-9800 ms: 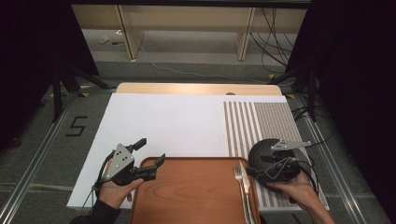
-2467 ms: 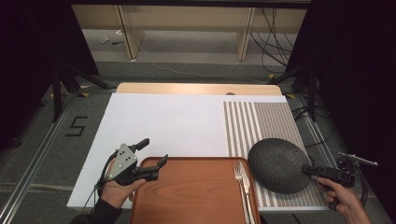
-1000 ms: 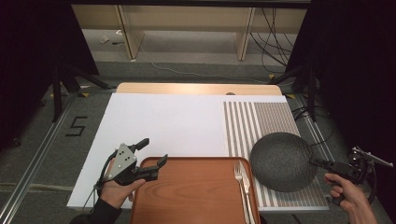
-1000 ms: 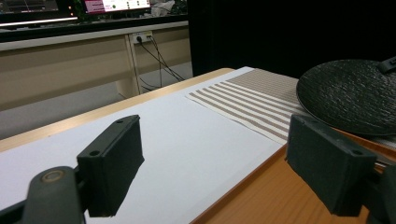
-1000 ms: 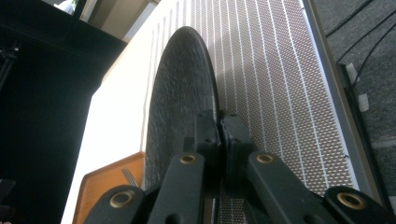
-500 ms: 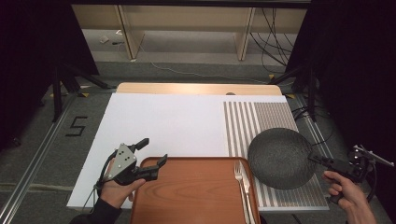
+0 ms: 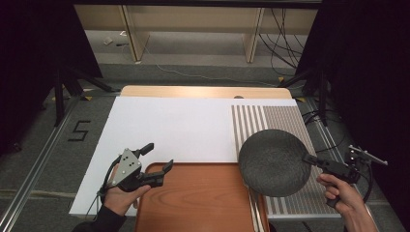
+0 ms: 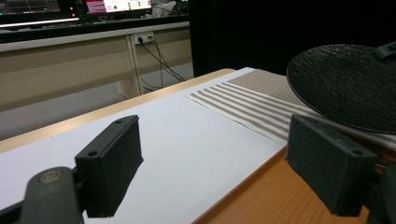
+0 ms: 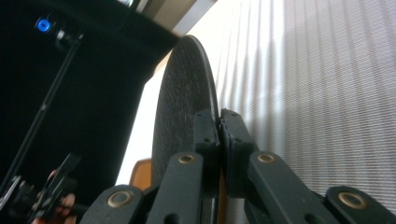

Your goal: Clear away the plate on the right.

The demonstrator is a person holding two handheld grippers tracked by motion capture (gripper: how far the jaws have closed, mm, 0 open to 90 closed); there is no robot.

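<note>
Plate (image 7: pixel 274 161), round, black and rough-textured, is held raised and tilted over the striped placemat (image 7: pixel 279 125) and the right end of the wooden tray (image 7: pixel 193 203), at the near right of the table. At the near left, the left gripper (image 7: pixel 157 163) is held with its jaws wide apart and nothing between them, above the tray's left corner and the white sheet (image 7: pixel 179 128). At the right, the right gripper (image 7: pixel 309 158) is clamped on the plate's rim, its jaws pressed together.
</note>
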